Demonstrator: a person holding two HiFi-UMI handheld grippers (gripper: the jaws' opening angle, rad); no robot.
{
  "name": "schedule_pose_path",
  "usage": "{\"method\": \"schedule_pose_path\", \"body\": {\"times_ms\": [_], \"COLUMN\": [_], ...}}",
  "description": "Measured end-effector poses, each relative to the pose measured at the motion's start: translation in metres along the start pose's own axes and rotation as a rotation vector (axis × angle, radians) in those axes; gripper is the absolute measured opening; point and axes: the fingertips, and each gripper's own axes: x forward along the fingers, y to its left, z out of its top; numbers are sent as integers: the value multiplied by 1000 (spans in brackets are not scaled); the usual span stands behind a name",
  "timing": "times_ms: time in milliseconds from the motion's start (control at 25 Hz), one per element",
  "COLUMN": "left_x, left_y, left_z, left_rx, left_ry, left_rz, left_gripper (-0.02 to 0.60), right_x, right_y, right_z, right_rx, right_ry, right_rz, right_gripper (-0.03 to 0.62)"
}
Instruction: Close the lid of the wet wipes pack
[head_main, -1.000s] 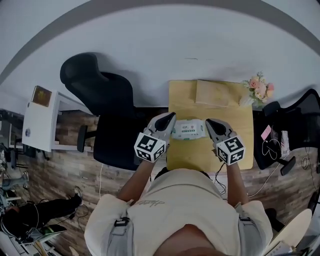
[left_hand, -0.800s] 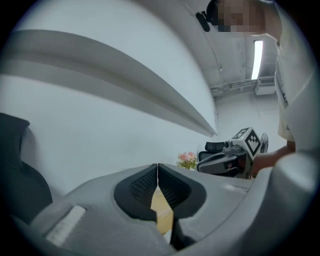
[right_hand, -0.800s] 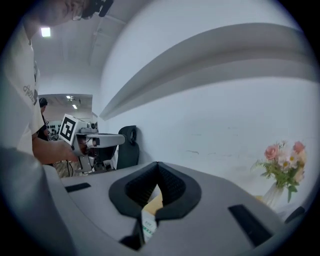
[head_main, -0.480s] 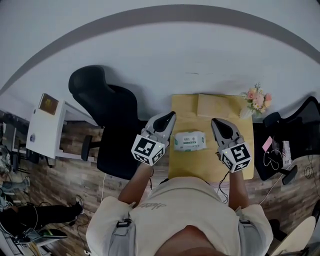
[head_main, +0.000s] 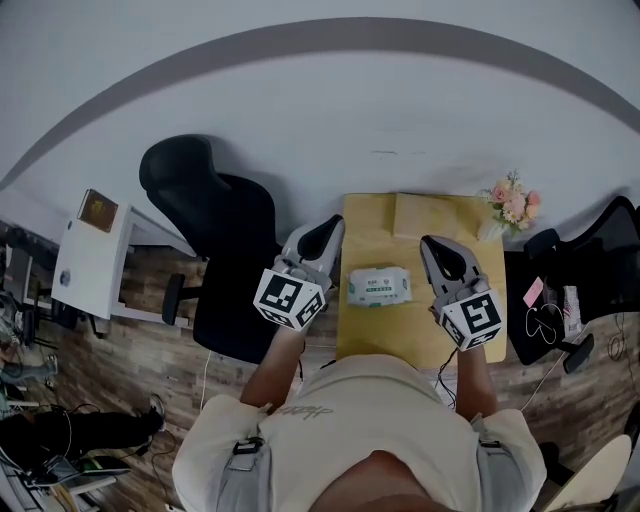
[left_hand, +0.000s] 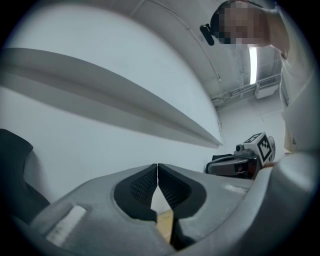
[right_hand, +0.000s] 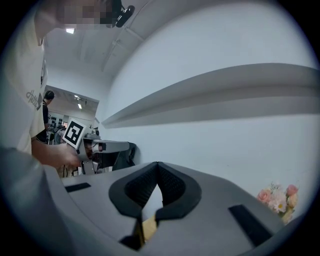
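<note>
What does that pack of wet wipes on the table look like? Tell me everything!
The wet wipes pack is a soft-looking whitish rectangle with a greenish label on top. It lies flat on the yellow wooden table, its long side running left to right. The left gripper and right gripper sit either side, both shut, neither touching it. It is too small to tell if its lid is closed.

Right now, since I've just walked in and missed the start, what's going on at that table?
A person stands over a small wooden table holding a tool in each hand. The left tool and right tool are both shut and empty, one either side of the wet wipes pack lying on the table, not touching it. Its lid looks flat, though too small to be sure.
</note>
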Motion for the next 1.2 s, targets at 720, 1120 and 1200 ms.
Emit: {"method": "schedule_pose_path", "body": {"times_ms": [720,1120,1200], "left_x": [-14,-16,-15], "left_y": [7,9,12], "left_z": [-19,-22,-23], "left_rx": [-10,-22,-22], "left_ry": [47,49,47], "left_rz": [15,-1,-3], "left_gripper": [18,18,18], "right_x": [3,8,11], "right_y": [12,20,20], "right_z": [-7,-9,-9], "right_rx": [6,-8,-13], "right_ry": [17,35,33], "right_rz": [15,19,22], "right_gripper": [2,2,2]}}
